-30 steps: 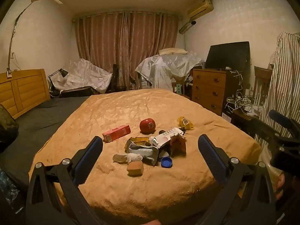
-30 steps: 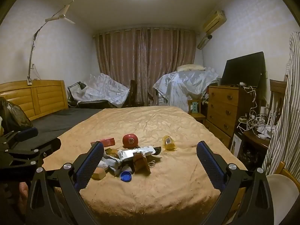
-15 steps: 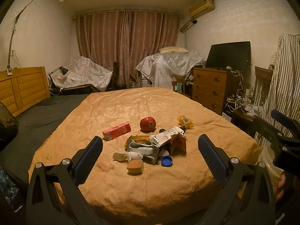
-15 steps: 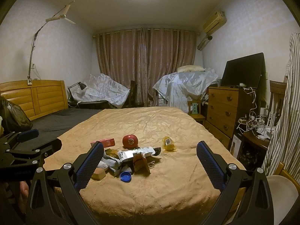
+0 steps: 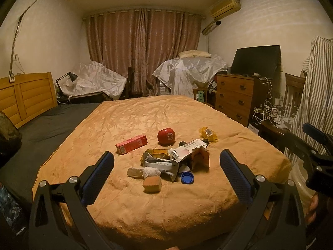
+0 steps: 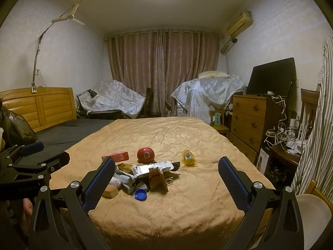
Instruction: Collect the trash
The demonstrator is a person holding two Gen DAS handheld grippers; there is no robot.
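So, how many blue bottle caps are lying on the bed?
1: the blue cap lies at the near edge of the trash pile. Others may be hidden under it.

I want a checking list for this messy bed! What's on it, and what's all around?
Surface: orange blanket, wrinkled.
Job's things: red box, red ball, yellow wrapper, torn carton, blue cap, tan block, all lying loose.
Clutter: covered furniture.
Grippers: left gripper open, empty; right gripper open, empty.
Cables: tangled white wires beside dresser.
Surroundings: curtains, TV.
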